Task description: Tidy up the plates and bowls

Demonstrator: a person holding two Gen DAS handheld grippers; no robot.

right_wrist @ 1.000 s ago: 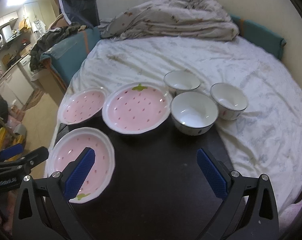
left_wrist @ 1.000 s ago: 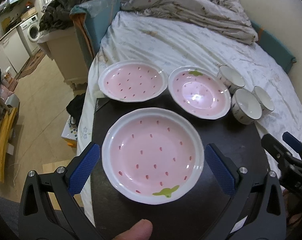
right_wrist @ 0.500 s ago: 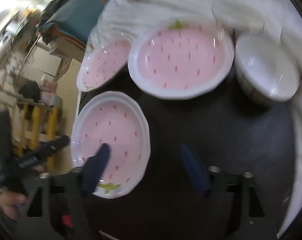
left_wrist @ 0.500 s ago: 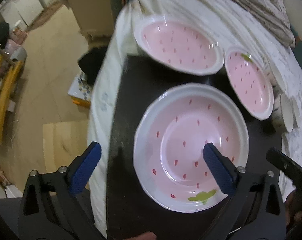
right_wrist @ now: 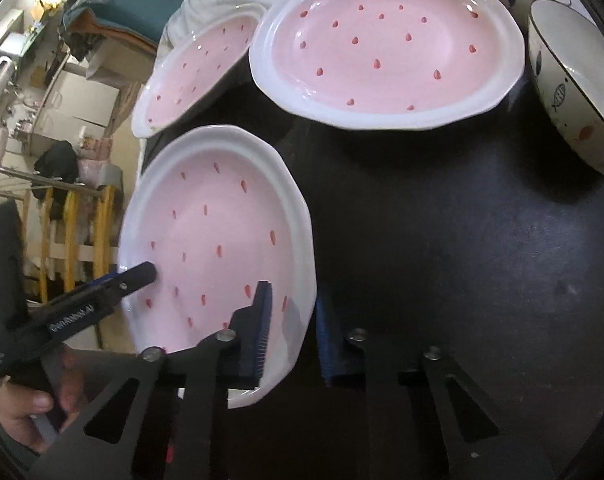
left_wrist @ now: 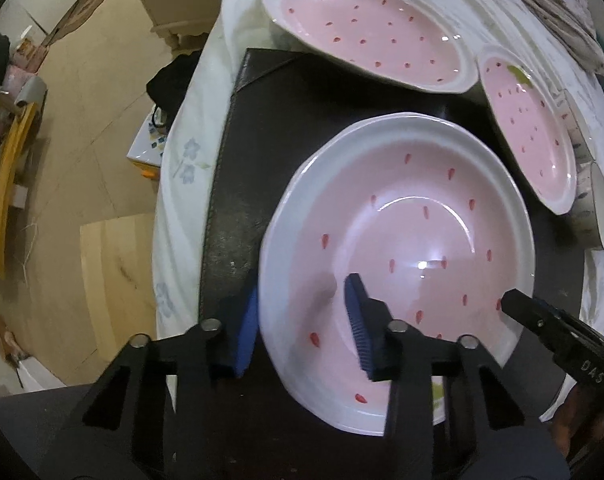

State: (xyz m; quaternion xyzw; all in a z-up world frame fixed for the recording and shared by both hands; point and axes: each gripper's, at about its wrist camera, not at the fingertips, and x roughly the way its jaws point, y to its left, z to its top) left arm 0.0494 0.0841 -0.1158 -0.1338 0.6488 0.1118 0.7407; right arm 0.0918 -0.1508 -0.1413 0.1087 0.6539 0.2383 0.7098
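Note:
The near pink strawberry plate (left_wrist: 413,240) lies on a black table top (left_wrist: 262,140). My left gripper (left_wrist: 300,324) is shut on its left rim, one blue pad inside the plate and one outside. My right gripper (right_wrist: 294,328) is shut on the right rim of the same plate (right_wrist: 214,232) in the same way. Each view shows the other gripper's fingers (left_wrist: 517,308) (right_wrist: 142,274) reaching over the opposite rim. Two more pink plates (right_wrist: 381,48) (right_wrist: 190,80) sit behind, overhanging the table's far edge. White bowls (right_wrist: 569,92) stand at the right.
The black table top (right_wrist: 461,240) stands against a bed with a white sheet (left_wrist: 190,168). To the left is a drop to the wooden floor (left_wrist: 82,140), with a yellow rack (left_wrist: 6,168) and boxes. A hand (right_wrist: 22,408) holds the left gripper.
Both grippers came down and forward onto the near plate. Their jaws, wide open before, have narrowed onto the plate's left and right rims.

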